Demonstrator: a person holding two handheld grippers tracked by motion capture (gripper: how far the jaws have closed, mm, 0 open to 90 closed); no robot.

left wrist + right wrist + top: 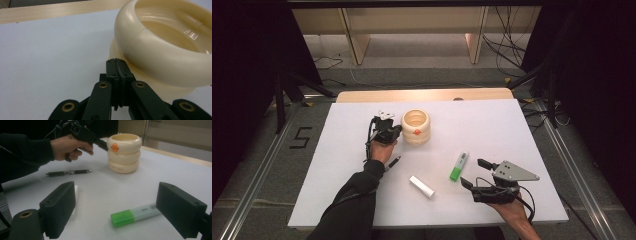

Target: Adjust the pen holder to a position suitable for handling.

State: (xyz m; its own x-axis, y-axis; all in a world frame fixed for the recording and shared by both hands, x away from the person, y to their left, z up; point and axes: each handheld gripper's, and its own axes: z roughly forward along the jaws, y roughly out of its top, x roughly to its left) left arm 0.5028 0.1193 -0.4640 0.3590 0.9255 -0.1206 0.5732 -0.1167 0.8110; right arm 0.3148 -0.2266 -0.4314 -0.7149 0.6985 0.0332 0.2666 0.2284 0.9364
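Holding left: your left gripper [398, 131] has its jaws pressed together on nothing, tips against the cream holder [416, 126] at mid-table.
Right: your right gripper [474, 174] gapes wide, unladen, facing the green marker [135, 214].

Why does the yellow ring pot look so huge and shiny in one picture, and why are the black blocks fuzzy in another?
Left gripper view: the cream ring holder sits very close, with glare on its inner wall. Right gripper view: the right gripper has near, soft-edged jaws, and the green highlighter looks sharper. High view: even light, dark room edges.
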